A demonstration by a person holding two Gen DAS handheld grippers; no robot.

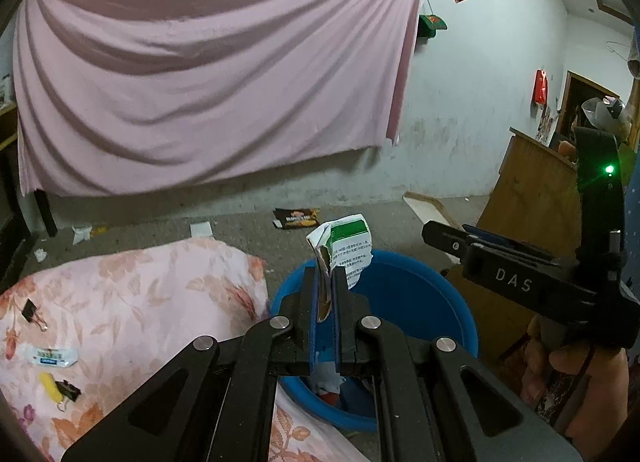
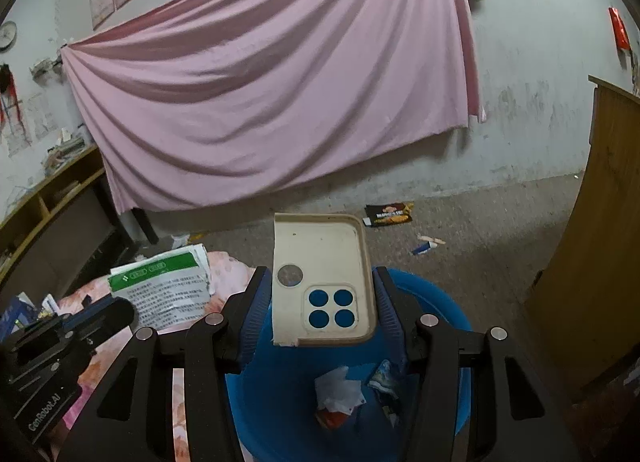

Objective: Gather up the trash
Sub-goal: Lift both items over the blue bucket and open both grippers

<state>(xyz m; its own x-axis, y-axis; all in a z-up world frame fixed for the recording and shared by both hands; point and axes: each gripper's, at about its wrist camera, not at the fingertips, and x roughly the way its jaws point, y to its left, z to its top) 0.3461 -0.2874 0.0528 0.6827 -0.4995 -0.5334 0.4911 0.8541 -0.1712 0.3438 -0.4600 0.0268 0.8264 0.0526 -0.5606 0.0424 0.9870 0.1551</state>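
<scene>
My left gripper [image 1: 325, 282] is shut on a torn green-and-white paper carton [image 1: 347, 250], held over the near rim of a blue plastic basin [image 1: 420, 298]. The same carton [image 2: 164, 290] shows at the left of the right wrist view, beside the left gripper's body. My right gripper [image 2: 322, 294] is shut on a cream phone case [image 2: 320, 262] with round camera holes, its pads against both long edges, above the blue basin [image 2: 452, 322]. Crumpled wrappers [image 2: 340, 394] lie in the basin's bottom.
A bed with a pink floral cover [image 1: 132, 302] lies left of the basin, with a white sachet [image 1: 52, 356], binder clips [image 1: 30, 312] and a yellow item [image 1: 50, 384] on it. A dark snack bag [image 1: 296, 217] lies on the concrete floor. A wooden cabinet [image 2: 592, 246] stands right.
</scene>
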